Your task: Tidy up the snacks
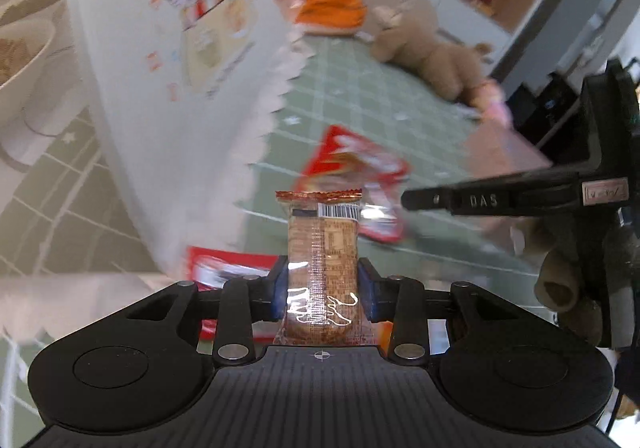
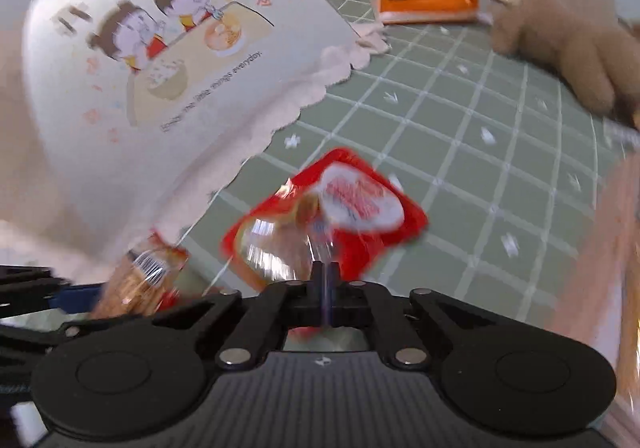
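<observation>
Left wrist view
left tool (image 1: pixel 322 290): closed onto the biscuit pack (image 1: pixel 322 248), blue pads pinching its lower half from both sides; pack stands upright, crimped top seam and barcode facing the camera.
landmark: white printed bag (image 1: pixel 168 60), tall, scalloped edge, motion-blurred.
biscuit pack place: held off the surface, just right of the bag's scalloped edge.
red snack pouch (image 1: pixel 352 172): right of the bag, behind the biscuit pack, hanging from the right tool's finger (image 1: pixel 480 202).
second red pack (image 1: pixel 224 268): low, near the bag's bottom edge, partly hidden by the left tool.
orange pack (image 1: pixel 324 8): lying on the surface (image 1: pixel 360 104) right of the bag, far side, near the plush bear (image 1: pixel 416 44).

Right wrist view
right tool (image 2: pixel 326 288): jaws nearly fully together, nipping a thin edge of the red snack pouch (image 2: pixel 324 212); pouch tilts out ahead of the fingers.
pouch place: right of the white printed bag (image 2: pixel 160 80), above the green checked surface (image 2: pixel 460 136).
biscuit pack (image 2: pixel 138 280): lower left, just under the bag's edge.

Handling (judgement)
biscuit pack: light, glossy film likely slippery, contents brittle; mid-body side pinch suits it, gentle force.
pouch: light, floppy, will swing; seam edge is the sound hold.
</observation>
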A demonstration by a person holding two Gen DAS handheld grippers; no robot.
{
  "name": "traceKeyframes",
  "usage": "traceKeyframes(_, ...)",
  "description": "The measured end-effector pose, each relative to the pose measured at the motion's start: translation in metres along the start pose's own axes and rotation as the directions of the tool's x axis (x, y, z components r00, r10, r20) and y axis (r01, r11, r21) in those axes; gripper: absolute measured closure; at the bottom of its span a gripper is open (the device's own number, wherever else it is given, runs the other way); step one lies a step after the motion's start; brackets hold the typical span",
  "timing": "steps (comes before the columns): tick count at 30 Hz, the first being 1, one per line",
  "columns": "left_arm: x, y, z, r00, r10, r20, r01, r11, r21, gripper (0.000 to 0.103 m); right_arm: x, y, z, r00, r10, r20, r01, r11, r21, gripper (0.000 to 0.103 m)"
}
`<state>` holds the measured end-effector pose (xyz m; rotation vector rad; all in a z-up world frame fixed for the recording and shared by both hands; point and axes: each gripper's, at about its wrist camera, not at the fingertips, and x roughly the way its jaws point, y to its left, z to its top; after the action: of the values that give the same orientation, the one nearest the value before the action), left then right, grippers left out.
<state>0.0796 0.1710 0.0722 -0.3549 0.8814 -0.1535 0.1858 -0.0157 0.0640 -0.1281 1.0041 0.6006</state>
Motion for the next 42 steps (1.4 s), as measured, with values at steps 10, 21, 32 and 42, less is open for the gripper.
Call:
traceKeyframes(10,-0.019,-0.06,-0.067,0.997,0.009,-0.07,-0.008,1.0,0.01,0.063,-0.071,-0.03,-0.053,0.998,-0.015,0.063,0.009,0.996,0.092,0.03)
traceKeyframes(21,-0.075,0.006,-0.097,0.984,0.176,-0.007,-0.173,0.956,-0.236,0.063,-0.014,0.077,-0.058,0.996,0.091,0.001,-0.088,0.967,-0.241,0.029)
traceKeyframes(32,-0.088,0.059,-0.101,0.977,0.214,0.014,-0.199,0.928,-0.313,0.063,0.05,0.154,-0.032,0.979,0.201,0.01,-0.161,0.813,-0.559,0.029)
traceKeyframes(42,-0.088,0.068,-0.091,0.984,0.179,0.007,-0.169,0.938,-0.304,0.063,0.04,0.137,-0.025,0.974,0.201,-0.107,-0.227,0.9,-0.372,0.041)
